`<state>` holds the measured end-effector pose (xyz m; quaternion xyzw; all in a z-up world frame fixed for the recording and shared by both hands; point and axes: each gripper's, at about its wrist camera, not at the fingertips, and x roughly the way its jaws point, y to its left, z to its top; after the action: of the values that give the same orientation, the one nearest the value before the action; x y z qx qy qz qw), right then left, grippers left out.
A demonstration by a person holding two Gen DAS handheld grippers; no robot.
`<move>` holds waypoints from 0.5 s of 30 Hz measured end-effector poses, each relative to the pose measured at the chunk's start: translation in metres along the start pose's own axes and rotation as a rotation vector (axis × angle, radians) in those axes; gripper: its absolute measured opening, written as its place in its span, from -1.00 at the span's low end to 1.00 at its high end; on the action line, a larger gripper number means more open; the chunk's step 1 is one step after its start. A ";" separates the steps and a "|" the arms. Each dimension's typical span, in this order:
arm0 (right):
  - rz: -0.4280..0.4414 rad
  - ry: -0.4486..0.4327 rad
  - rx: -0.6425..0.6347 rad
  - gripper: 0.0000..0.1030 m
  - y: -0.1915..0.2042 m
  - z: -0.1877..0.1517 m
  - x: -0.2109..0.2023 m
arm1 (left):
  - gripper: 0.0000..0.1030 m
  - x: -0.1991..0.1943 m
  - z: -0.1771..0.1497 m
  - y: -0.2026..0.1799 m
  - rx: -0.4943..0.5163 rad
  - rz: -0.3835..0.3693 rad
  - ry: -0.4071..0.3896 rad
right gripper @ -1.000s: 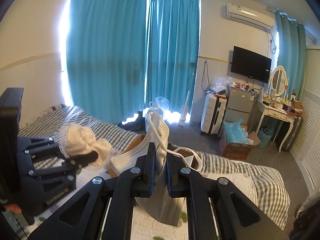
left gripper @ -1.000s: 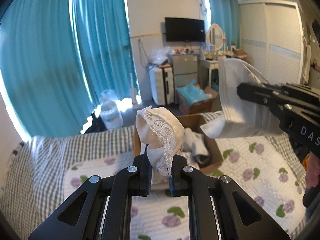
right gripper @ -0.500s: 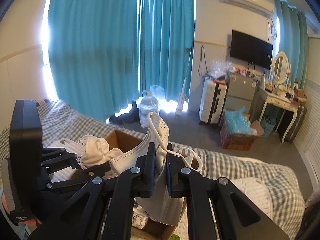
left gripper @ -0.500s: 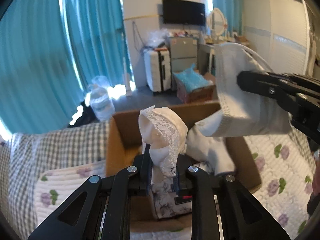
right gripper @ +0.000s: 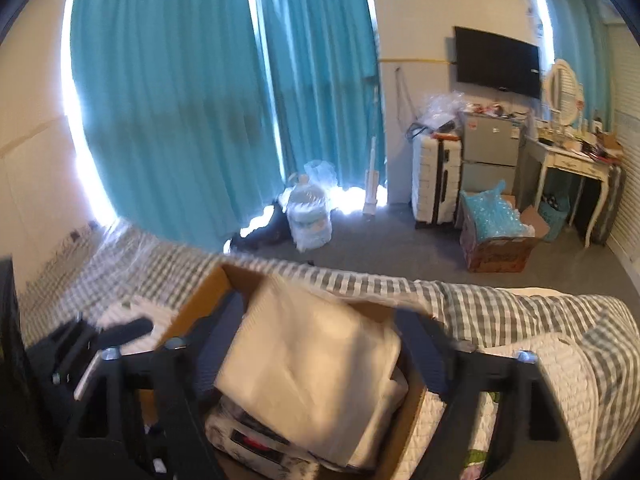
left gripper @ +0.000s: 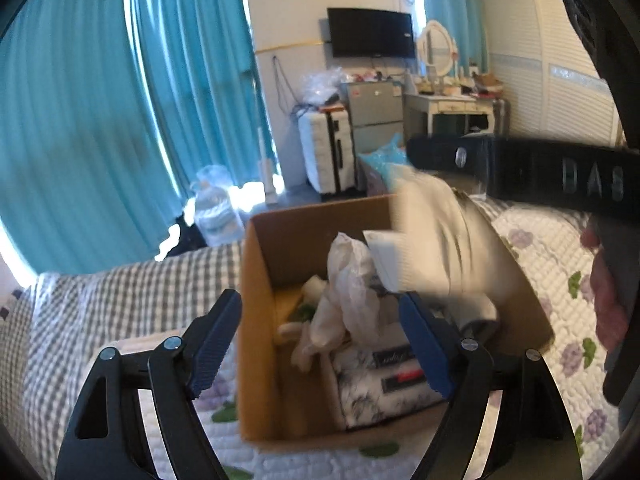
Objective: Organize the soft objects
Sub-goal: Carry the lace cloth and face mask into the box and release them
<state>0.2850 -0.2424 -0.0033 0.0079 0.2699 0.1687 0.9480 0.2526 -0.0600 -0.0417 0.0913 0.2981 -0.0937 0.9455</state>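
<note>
Cardboard box [left gripper: 256, 280] sits just beyond both sets of fingers, whose jaws are opening. Left fingers [left gripper: 320, 344] release a lace cloth [left gripper: 348, 284] inside; right fingers [right gripper: 320, 356] drop a white mask [right gripper: 308, 360]. Next, likely lift clear and fetch more.

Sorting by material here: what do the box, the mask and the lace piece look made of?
Box: plain brown cardboard, matte, raw cut edges. Mask: looks like white nonwoven fabric, soft and creased, though blurred as it drops between the opening right gripper jaws. Lace piece: thin cream cloth, limp and crumpled; its lace trim is not clear here.
</note>
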 end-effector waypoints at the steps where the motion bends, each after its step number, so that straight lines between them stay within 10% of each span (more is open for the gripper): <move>1: -0.005 -0.012 0.006 0.56 0.001 0.001 -0.003 | 0.59 -0.006 -0.001 0.002 -0.002 0.001 0.000; 15: -0.082 -0.147 -0.078 0.59 0.047 0.044 -0.176 | 0.59 -0.177 0.030 0.015 -0.067 0.089 -0.209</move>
<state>0.1525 -0.2516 0.1286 -0.0277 0.1926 0.1392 0.9709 0.1300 -0.0305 0.0874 0.0624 0.1965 -0.0505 0.9772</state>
